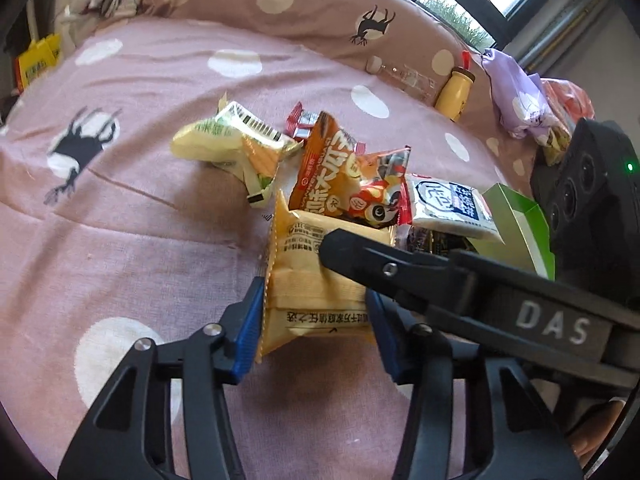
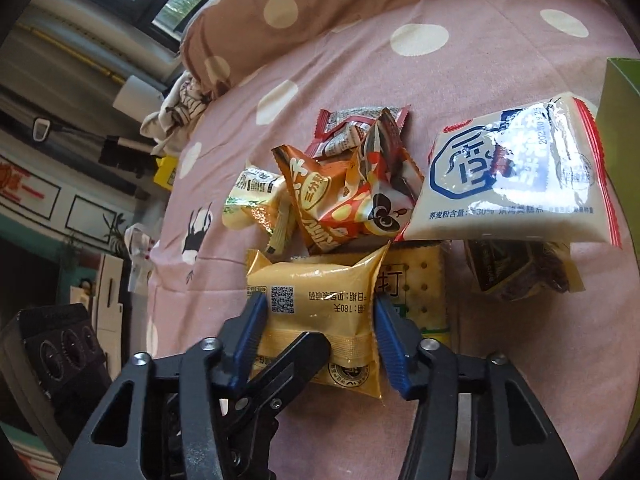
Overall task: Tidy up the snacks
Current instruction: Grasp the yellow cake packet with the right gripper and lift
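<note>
A yellow snack packet (image 1: 304, 292) stands on edge on the pink bedspread (image 1: 140, 220). My left gripper (image 1: 316, 320) is shut on it, blue pads pressing both sides. My right gripper (image 2: 320, 332) is shut on what looks like the same yellow packet (image 2: 320, 280), which shows a QR code. One black right-gripper finger (image 1: 360, 256) crosses over the packet. A left-gripper finger (image 2: 296, 360) lies across it in the right wrist view. Behind the packet sit an orange packet (image 1: 328, 172), a white-and-blue packet (image 2: 508, 184) and a pale green packet (image 1: 228, 140).
A cracker pack (image 2: 416, 284) and a dark packet (image 2: 516, 272) lie right of the held packet. A green box (image 1: 516, 224) stands at the far right. A yellow bottle (image 1: 456, 88) and a clear bottle (image 1: 404, 76) lie by the dotted pillow (image 1: 300, 0).
</note>
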{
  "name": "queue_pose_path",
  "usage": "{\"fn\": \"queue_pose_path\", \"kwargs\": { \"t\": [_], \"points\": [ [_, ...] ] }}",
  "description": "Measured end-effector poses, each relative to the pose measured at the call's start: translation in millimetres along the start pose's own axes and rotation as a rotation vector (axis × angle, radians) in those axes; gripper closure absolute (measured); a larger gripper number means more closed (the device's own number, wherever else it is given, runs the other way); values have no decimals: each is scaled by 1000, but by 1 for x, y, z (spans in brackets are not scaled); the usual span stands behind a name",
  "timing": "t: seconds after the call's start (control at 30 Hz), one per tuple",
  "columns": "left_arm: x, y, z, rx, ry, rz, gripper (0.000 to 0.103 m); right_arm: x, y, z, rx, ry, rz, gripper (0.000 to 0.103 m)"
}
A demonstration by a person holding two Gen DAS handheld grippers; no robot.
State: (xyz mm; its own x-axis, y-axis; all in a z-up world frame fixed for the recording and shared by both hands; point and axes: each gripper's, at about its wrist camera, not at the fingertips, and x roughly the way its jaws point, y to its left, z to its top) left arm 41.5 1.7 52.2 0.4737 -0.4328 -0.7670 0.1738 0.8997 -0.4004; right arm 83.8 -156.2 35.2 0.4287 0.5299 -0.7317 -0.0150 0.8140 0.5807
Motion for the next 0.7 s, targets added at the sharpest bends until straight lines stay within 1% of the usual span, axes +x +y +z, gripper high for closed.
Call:
{"fn": "queue_pose_path", "kwargs": {
  "t": [0.07, 0.17, 0.23, 0.37, 0.57, 0.7],
  "points": [
    [-5, -4, -1, 4, -12, 2, 58, -5, 3, -1, -5, -14, -3, 52],
    [-17, -13, -1, 14, -52, 2, 59, -18, 10, -2, -24, -52, 8, 52],
    [-28, -22, 0, 32, -93, 4, 59, -31, 14, -2, -37, -87, 23, 52],
    [-44, -42, 3, 69, -159, -9, 59, -61, 23, -4, -70, -170, 19, 52],
    [-57, -89, 11, 169, -217, -39, 59, -112, 11, -4, -52, -300, 34, 52],
    [-60, -127, 17, 275, -240, -91, 59, -150, -4, -6, -25, -402, 19, 52]
  ]
}}
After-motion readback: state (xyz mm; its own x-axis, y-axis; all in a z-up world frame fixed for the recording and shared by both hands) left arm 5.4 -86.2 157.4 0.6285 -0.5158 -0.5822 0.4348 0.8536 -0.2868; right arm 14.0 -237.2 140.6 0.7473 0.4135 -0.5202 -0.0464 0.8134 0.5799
